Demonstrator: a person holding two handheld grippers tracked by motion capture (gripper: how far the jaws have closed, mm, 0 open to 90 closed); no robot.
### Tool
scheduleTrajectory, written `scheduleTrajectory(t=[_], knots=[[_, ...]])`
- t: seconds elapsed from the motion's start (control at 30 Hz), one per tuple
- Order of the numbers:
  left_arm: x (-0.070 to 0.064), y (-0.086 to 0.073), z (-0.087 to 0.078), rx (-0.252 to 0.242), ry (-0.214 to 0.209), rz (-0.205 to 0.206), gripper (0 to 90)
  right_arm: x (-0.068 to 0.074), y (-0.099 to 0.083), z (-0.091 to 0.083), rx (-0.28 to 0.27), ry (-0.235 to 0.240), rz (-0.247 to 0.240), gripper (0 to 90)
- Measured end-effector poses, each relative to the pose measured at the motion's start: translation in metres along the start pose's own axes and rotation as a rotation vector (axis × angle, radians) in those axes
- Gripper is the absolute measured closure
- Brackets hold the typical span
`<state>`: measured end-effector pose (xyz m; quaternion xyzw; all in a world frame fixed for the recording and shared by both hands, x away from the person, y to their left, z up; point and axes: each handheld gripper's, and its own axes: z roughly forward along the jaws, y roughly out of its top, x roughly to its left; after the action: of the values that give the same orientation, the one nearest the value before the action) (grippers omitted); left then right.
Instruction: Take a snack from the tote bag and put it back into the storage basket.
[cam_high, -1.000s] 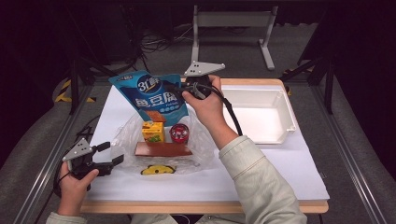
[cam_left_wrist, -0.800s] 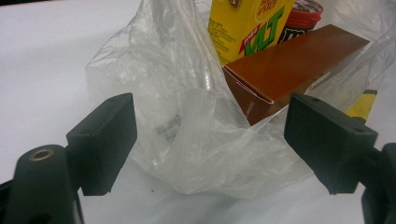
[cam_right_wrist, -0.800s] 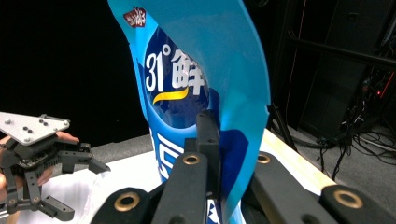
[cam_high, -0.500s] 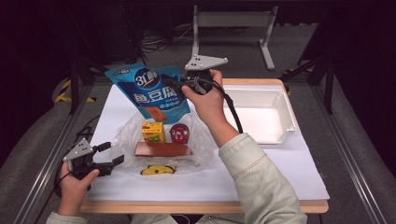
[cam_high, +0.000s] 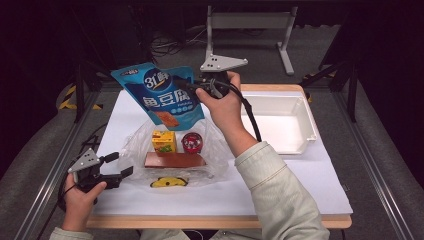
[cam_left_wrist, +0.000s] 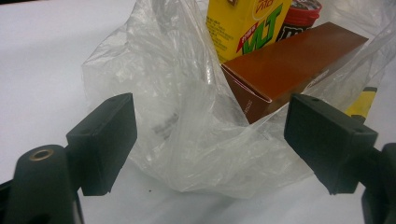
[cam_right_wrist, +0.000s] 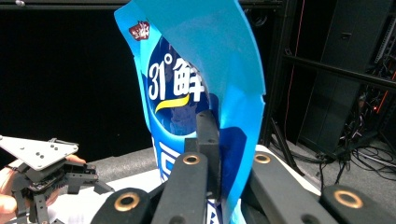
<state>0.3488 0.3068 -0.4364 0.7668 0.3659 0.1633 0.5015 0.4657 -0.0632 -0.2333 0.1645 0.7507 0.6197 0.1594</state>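
Right gripper (cam_high: 192, 85) is clamped on the side edge of the blue pouch (cam_high: 162, 95), holding it off the table at about 11 o'clock of the clear plastic bag (cam_high: 135, 145). In the right gripper view its jaws are pressed together with the pouch edge between them.

Left gripper (cam_high: 112, 170) rests at the table's near-left corner, at 9 o'clock of the bag, jaws spread wide; nothing is held. In the left gripper view the bag's crumpled edge lies between them; contact cannot be confirmed.

White tray (cam_high: 300, 112) sits at 3 o'clock of the bag, near the table's right edge, with bare table (cam_high: 300, 185) in front of it.

Bag contents counted: one yellow carton (cam_high: 164, 141), one red-lidded cup (cam_high: 191, 142), one brown box (cam_high: 175, 160). One yellow item (cam_high: 167, 182) lies at 6 o'clock; film blurs its shape.
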Motion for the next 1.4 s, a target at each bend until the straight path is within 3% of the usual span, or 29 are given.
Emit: scheduleTrajectory(t=[0.63,1.03,1.4], knots=[[0.000,0.000,0.001,0.007,0.004,0.003,17.7,0.000,0.015,-0.022,-0.037,-0.028,-0.007,89.2],[0.000,0.000,0.001,0.011,0.005,0.005,17.7,-0.014,0.019,-0.049,-0.064,-0.086,0.005,89.3],[0.000,0.000,0.001,0.014,0.007,-0.001,17.7,-0.030,0.009,-0.074,-0.072,-0.141,0.024,89.3]])
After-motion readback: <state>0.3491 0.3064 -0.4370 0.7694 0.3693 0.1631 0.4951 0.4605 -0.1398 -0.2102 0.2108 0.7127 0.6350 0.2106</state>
